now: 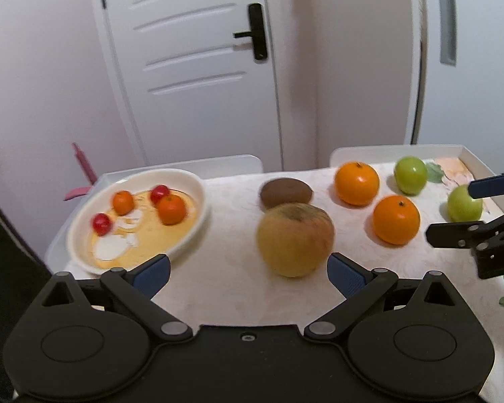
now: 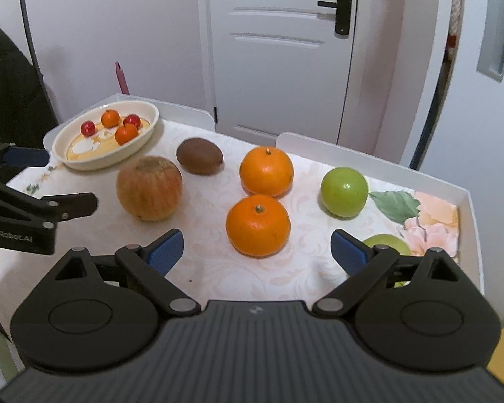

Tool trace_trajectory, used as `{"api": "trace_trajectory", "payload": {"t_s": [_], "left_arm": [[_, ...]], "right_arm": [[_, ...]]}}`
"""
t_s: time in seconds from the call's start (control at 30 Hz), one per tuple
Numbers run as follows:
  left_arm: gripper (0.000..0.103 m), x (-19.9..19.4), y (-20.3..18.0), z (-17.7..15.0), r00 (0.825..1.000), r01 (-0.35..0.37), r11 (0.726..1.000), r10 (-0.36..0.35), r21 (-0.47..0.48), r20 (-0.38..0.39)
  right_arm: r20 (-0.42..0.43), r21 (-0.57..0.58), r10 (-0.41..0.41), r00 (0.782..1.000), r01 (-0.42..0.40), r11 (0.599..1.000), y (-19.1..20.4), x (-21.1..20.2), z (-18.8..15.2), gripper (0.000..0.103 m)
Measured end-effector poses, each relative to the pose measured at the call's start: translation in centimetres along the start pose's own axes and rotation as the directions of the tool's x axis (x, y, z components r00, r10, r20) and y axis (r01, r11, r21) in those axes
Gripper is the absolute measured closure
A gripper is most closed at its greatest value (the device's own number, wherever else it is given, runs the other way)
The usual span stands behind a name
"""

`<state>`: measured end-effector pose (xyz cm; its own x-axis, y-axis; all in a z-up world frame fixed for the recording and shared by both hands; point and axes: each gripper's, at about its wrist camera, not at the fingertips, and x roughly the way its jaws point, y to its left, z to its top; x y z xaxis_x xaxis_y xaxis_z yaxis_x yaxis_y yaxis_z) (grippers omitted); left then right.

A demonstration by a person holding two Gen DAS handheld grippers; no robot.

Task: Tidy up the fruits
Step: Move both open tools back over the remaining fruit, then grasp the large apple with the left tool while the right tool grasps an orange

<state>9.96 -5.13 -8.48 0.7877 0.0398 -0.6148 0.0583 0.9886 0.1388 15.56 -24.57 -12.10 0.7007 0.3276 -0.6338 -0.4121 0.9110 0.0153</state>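
Note:
A white oval dish point(image 1: 84, 221) point(image 2: 148, 127) at the table's left holds two small oranges and two red cherries. On the cloth lie a large yellow-red apple point(image 1: 295, 238) point(image 2: 149, 188), a brown kiwi point(image 1: 285, 193) point(image 2: 200, 156), two oranges point(image 1: 357, 183) point(image 1: 396, 220) point(image 2: 266, 171) point(image 2: 258, 225) and two green apples point(image 1: 410, 174) point(image 1: 463, 206) point(image 2: 344, 191) point(image 2: 386, 243). My left gripper point(image 1: 248, 270) point(image 2: 33, 181) is open and empty, just short of the large apple. My right gripper point(image 2: 257, 252) point(image 1: 453, 210) is open and empty, just short of the near orange.
The table point(image 1: 238, 163) has a raised white rim and a flowered cloth point(image 2: 430, 221). A white door point(image 1: 191, 50) and wall stand behind it. A pink object point(image 1: 82, 174) sits beyond the left edge. A dark garment point(image 2: 6, 94) hangs at the far left.

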Motion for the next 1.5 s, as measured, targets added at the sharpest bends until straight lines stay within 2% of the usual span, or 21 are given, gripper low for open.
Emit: {"api": "trace_trajectory", "payload": {"t_s": [0.3,0.4,0.7,0.77,0.8,0.97,1.5], "left_arm": [[0.002,4.3,-2.4,0.1,1.000,0.029,0.999,-0.029,0.033,0.009],[0.004,5.5,-2.8,0.2,0.999,0.036,0.999,-0.036,0.029,-0.002],[0.009,7.6,-2.5,0.6,0.998,0.064,0.997,-0.065,-0.038,-0.023],[0.021,7.8,-2.4,0.6,0.997,0.070,0.996,-0.072,-0.047,-0.033],[0.023,7.9,-2.3,0.6,0.995,0.086,0.995,-0.088,-0.055,-0.035],[0.024,7.8,-2.6,0.7,0.997,0.075,0.996,-0.076,-0.040,-0.035],[0.024,7.0,-2.4,0.0,0.998,0.052,0.999,-0.052,-0.007,-0.033]], "right_arm": [[0.003,-0.030,0.030,1.000,-0.030,0.999,-1.2,3.1,-0.9,0.000],[-0.004,-0.033,0.047,0.999,-0.047,0.998,-1.4,4.2,-0.9,0.005],[-0.009,-0.028,0.065,0.998,-0.065,0.997,-1.5,5.7,-0.8,0.010],[-0.012,-0.025,0.068,0.998,-0.069,0.997,-1.4,5.9,-0.7,0.012],[-0.013,-0.024,0.070,0.997,-0.070,0.997,-1.4,5.9,-0.7,0.012],[-0.018,-0.016,0.076,0.997,-0.077,0.997,-1.4,6.4,-0.4,0.020],[-0.003,-0.018,0.064,0.998,-0.065,0.998,-1.2,6.6,0.0,0.023]]}}
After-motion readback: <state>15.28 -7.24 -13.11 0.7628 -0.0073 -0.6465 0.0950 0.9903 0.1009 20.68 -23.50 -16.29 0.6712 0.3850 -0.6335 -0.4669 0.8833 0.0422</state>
